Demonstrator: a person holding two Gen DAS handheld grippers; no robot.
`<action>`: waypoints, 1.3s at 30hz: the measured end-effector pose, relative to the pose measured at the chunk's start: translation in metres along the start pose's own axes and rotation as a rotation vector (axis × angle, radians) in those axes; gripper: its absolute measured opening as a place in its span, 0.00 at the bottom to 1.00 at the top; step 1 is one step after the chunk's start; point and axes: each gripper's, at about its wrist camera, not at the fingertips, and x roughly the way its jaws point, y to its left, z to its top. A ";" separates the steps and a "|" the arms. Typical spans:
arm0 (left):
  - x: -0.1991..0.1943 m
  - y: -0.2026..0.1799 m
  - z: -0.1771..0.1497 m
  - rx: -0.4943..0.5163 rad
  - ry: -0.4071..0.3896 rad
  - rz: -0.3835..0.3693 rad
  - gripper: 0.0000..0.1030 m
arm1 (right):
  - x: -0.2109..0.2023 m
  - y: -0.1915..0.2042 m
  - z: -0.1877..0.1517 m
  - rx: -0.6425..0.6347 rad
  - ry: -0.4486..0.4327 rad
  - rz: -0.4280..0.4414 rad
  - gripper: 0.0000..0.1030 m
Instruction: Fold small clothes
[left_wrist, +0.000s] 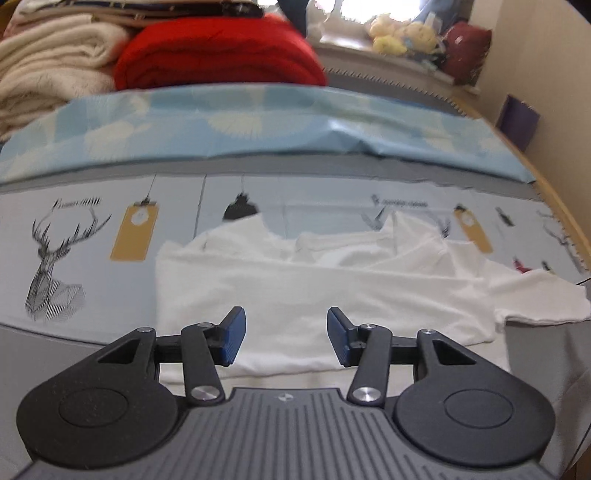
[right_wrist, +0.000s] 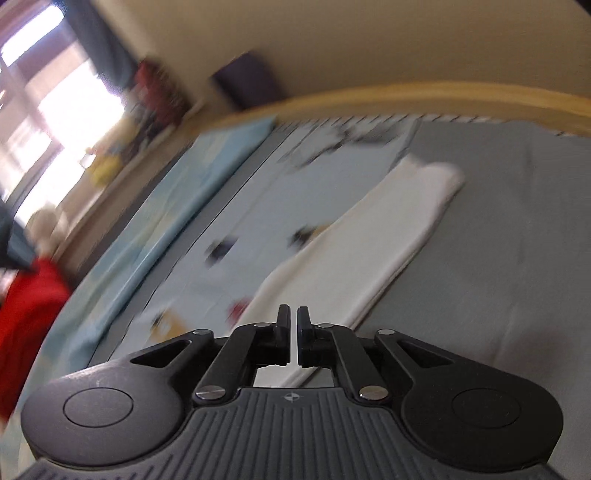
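A small white T-shirt (left_wrist: 332, 291) lies partly folded on the bed, with one sleeve sticking out to the right. My left gripper (left_wrist: 286, 334) is open and empty, just above the shirt's near hem. In the right wrist view the same white shirt (right_wrist: 369, 243) runs away as a long folded strip across the grey sheet. My right gripper (right_wrist: 293, 332) has its jaws nearly together over the shirt's near end; I cannot tell whether cloth is pinched between them. That view is blurred by motion.
A printed sheet with a deer drawing (left_wrist: 55, 266) and a grey sheet (right_wrist: 498, 258) cover the bed. A light blue pillow (left_wrist: 258, 125), a red blanket (left_wrist: 218, 55) and white towels (left_wrist: 48, 70) lie behind. The wooden bed rail (right_wrist: 406, 96) runs along the far edge.
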 end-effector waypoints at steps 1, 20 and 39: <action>0.005 0.005 -0.002 -0.007 0.010 0.005 0.53 | 0.006 -0.011 0.005 0.021 -0.018 -0.013 0.17; 0.014 0.043 -0.004 -0.029 0.047 0.034 0.53 | 0.114 -0.105 0.025 0.250 -0.121 -0.077 0.24; -0.026 0.131 0.015 -0.249 -0.018 0.044 0.53 | -0.070 0.251 -0.193 -0.950 -0.217 0.608 0.04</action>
